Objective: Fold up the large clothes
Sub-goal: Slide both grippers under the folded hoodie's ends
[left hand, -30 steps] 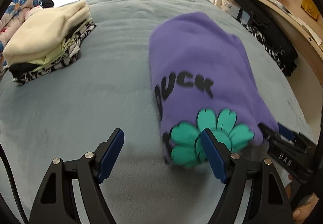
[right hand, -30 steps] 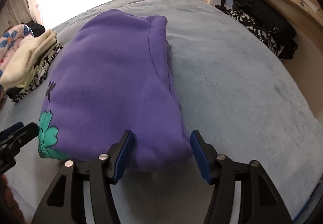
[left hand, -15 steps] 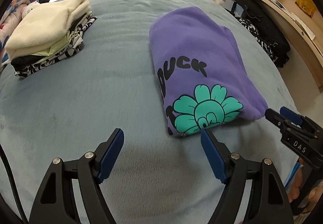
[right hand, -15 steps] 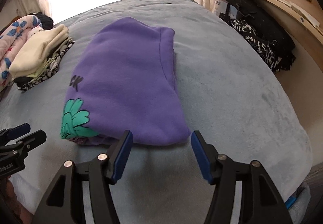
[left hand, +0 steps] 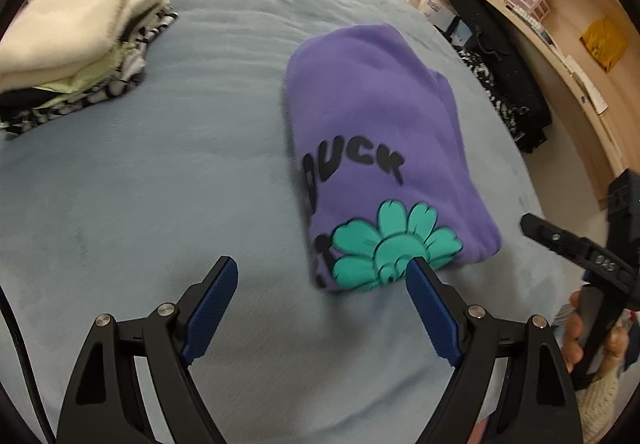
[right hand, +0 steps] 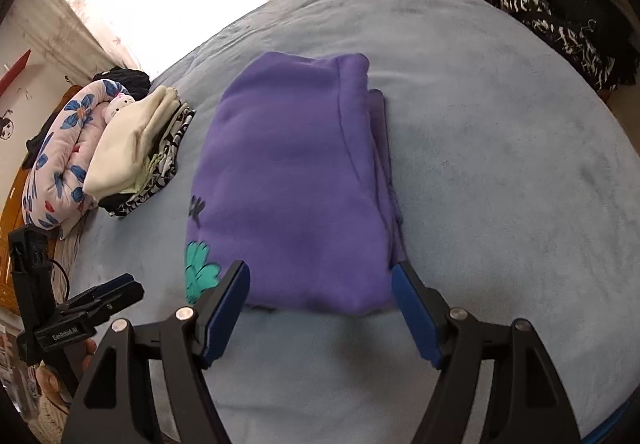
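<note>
Bed (left hand: pixel 168 179), grey-blue plush cover, fills both views beneath and ahead of each hand-held gripper.

Purple sweatshirt (right hand: pixel 296 179) folded into a compact rectangle, lying flat on the bed. Directly ahead of the right hand-held gripper (right hand: pixel 320 308), near edge lying between and just beyond the fingertips; contact with the right fingertip not resolvable. Ahead and to the right of the left hand-held gripper (left hand: pixel 322 298). Black "DUCK" lettering and teal flower print (left hand: pixel 394 244) at the near end in the left wrist view; the flower's edge sits just behind the left gripper's right fingertip. Layered fold edges visible along the garment's right side in the right wrist view.

Stack of folded clothes (left hand: pixel 76 55), cream piece on top, black-and-white patterned pieces under it, far ahead-left of the left hand-held gripper, well apart from the sweatshirt. Floral quilt roll (right hand: pixel 60 159) just beyond that stack, left of it in the right wrist view.

Wooden shelving (left hand: pixel 560 43) with small boxes, far right of the left hand-held gripper; dark patterned garments heaped below it at the bed's edge.

Left hand-held gripper: blue pads (left hand: pixel 212 308) spread wide, nothing between them, over bare bed cover.

Right hand-held gripper: blue pads (right hand: pixel 412 312) spread wide, straddling the sweatshirt's near corner, not pinching it. Seen also at the right edge of the left wrist view, held in a hand (left hand: pixel 592 340).
</note>
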### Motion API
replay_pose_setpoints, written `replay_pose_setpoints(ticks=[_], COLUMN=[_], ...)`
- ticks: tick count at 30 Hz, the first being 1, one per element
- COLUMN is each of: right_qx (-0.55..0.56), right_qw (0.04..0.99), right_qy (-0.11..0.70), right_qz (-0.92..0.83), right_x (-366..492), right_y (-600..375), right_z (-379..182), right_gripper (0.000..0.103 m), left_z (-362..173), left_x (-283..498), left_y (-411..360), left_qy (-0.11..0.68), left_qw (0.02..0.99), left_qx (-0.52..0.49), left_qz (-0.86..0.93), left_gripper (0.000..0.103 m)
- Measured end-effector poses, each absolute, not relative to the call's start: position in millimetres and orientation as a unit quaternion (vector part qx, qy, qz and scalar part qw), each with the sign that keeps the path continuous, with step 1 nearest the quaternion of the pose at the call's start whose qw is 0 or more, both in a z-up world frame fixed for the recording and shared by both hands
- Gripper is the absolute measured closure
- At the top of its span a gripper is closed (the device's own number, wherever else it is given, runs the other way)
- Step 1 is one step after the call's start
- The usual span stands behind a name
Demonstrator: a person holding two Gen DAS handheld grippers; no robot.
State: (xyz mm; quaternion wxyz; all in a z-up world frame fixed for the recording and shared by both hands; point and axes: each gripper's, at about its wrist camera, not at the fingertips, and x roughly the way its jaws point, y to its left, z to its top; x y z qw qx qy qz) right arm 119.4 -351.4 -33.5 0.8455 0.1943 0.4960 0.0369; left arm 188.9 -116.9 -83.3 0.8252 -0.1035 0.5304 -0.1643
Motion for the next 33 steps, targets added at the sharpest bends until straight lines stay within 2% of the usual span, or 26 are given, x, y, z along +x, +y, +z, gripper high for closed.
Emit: replay_pose_setpoints(ticks=[8, 9, 11, 13, 21, 23, 28, 33], right_qx=[0.21, 0.213, 0.223, 0.235, 0.25, 0.253, 0.263, 0.277], right_qw=[0.832, 0.833, 0.833, 0.827, 0.809, 0.805, 0.797, 0.787], right_qy=[0.512, 0.511, 0.505, 0.508, 0.525, 0.529, 0.535, 0.541], right_qz=[0.026, 0.027, 0.038, 0.053, 0.081, 0.085, 0.094, 0.106], right_x=[153, 157, 165, 174, 200, 203, 208, 216], right_y=[-374, -377, -382, -385, -386, -387, -389, -393], right_z=[-40, -39, -39, -42, -64, -70, -86, -100], right_gripper=[0.028, 0.025, 0.009, 0.005, 0.004, 0.002, 0.0, 0.0], left_z=[-88, -88, -90, -93, -117, -124, -135, -144], left_x=[235, 239, 247, 255, 279, 284, 295, 303], left_y=[-142, -146, -153, -159, -170, -171, -173, -176], left_qy=[0.547, 0.548, 0.548, 0.547, 0.564, 0.571, 0.578, 0.587], left_qw=[0.805, 0.804, 0.806, 0.811, 0.796, 0.788, 0.778, 0.761], left_qx=[-0.105, -0.099, -0.086, -0.07, -0.072, -0.081, -0.097, -0.125], left_qz=[-0.207, -0.21, -0.206, -0.195, -0.209, -0.217, -0.226, -0.246], left_gripper=[0.018, 0.018, 0.018, 0.018, 0.017, 0.006, 0.001, 0.0])
